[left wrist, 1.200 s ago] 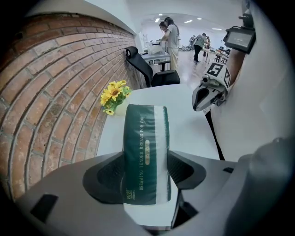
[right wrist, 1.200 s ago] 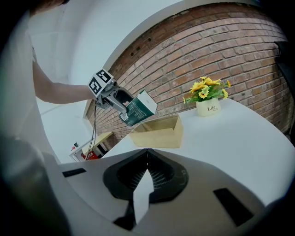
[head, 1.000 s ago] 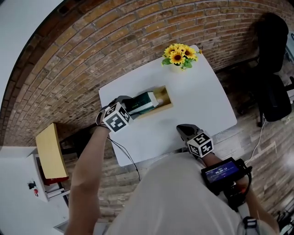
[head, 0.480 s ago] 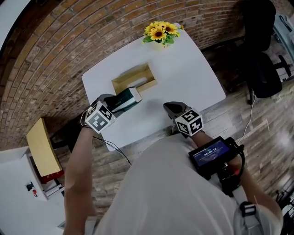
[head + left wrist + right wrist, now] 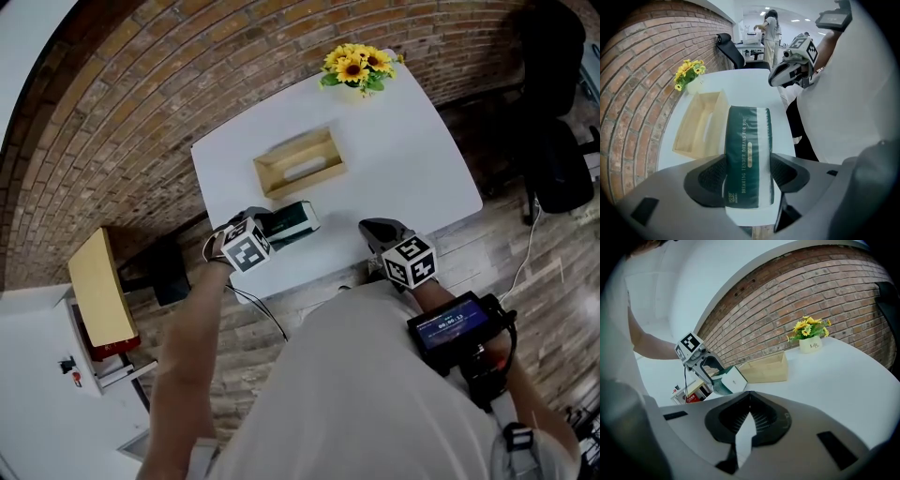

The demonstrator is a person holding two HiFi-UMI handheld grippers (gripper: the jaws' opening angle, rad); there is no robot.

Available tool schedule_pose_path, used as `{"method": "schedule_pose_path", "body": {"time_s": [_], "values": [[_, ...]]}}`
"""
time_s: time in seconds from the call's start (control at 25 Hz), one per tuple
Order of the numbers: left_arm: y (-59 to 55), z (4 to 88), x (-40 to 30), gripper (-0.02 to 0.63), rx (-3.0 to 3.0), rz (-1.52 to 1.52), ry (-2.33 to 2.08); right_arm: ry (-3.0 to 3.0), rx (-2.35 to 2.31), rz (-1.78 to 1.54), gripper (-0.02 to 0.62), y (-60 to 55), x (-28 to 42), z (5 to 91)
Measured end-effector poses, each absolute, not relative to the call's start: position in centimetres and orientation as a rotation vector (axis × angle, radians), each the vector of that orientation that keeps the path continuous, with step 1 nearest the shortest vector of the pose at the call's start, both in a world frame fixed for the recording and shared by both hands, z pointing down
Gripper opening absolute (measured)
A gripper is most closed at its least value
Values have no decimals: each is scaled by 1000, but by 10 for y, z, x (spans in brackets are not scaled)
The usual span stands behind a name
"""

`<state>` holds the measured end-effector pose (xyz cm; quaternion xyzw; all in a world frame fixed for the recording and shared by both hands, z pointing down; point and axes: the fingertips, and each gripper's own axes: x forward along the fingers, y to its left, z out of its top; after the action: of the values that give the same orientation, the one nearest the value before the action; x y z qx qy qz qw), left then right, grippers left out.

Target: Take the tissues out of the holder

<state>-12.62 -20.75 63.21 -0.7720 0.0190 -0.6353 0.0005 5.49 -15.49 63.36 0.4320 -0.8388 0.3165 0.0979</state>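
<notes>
A dark green and white tissue pack point(image 5: 294, 220) sits between the jaws of my left gripper point(image 5: 274, 225), which is shut on its sides. It is held low over the white table point(image 5: 403, 159), just in front of the wooden holder point(image 5: 300, 161). In the left gripper view the tissue pack point(image 5: 749, 150) fills the gap of the left gripper point(image 5: 749, 169), and the holder point(image 5: 697, 125) lies beyond it with nothing inside. My right gripper point(image 5: 380, 234) hovers at the table's near edge. In its own view the right gripper point(image 5: 750, 398) is shut and holds nothing.
A small white pot of sunflowers point(image 5: 357, 67) stands at the table's far corner. A brick wall point(image 5: 141, 112) runs along the left side. Black office chairs point(image 5: 553, 141) stand to the right, and a yellow-topped cabinet point(image 5: 98, 300) at the left.
The left gripper has drawn the tissue pack out of the holder and toward the table's near edge. The holder is now without the pack. The right gripper has stayed at the near edge.
</notes>
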Motion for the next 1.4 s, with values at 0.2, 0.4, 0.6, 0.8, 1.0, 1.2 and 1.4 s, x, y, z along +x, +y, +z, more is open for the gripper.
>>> {"method": "schedule_pose_path", "body": {"time_s": [0.2, 0.4, 0.6, 0.8, 1.0, 1.2, 1.4], "values": [[-203, 655, -134, 304, -2404, -2059, -9, -2476, 1279, 937, 5, -154, 56, 636], [-197, 674, -140, 305, -2426, -2089, -66, -2462, 1280, 939, 5, -153, 57, 638], [-196, 680, -143, 305, -2413, -2082, -124, -2448, 1297, 939, 6, -155, 61, 639], [-199, 677, -139, 314, -2416, -2046, -106, -2444, 1296, 937, 5, -155, 62, 638], [-204, 665, -140, 314, -2439, -2004, -32, -2452, 1279, 931, 6, -154, 57, 638], [-213, 643, -138, 314, -2531, -1880, 134, -2461, 1249, 914, 6, -152, 46, 635], [-210, 621, -134, 311, -2741, -1696, 376, -2448, 1220, 880, 6, -153, 39, 635]]}}
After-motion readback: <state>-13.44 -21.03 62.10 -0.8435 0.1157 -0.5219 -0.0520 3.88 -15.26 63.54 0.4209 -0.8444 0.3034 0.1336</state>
